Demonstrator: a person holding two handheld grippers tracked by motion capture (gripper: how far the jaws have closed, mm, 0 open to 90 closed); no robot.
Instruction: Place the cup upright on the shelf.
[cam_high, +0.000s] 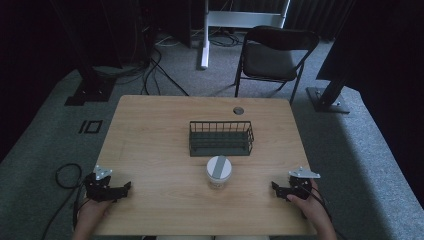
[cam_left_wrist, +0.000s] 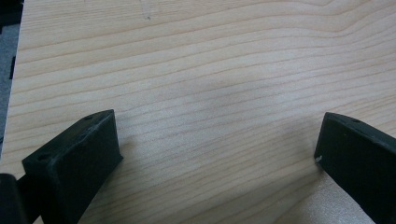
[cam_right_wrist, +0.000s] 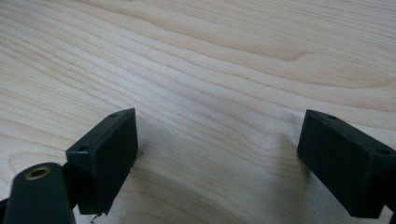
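A light wooden bench (cam_high: 150, 135) carries a dark wire basket (cam_high: 221, 138) near its middle, slightly toward the far edge, and a clear jar with a white lid crossed by a grey stripe (cam_high: 219, 171) standing upright just in front of the basket, toward the near edge, apart from it. A small round grommet (cam_high: 238, 110) sits in the benchtop close to the far edge. The left claw (cam_high: 121, 189) rests at the near left corner of the bench, held by the person's left hand (cam_high: 92, 212), with its grey three-cornered plate on top and a cable trailing off the left edge to the carpet. In the left gripper view its two black jaws stand wide apart over bare wood grain, with nothing between them. The right claw (cam_high: 278, 189) rests by the near right corner, held by the person's right hand (cam_high: 311, 206), and in the right gripper view its jaws also stand well apart over bare wood, holding nothing. Both claws are well apart from the jar and point inward toward it. Beyond the far edge a black folding chair (cam_high: 274, 54) stands on the grey carpet
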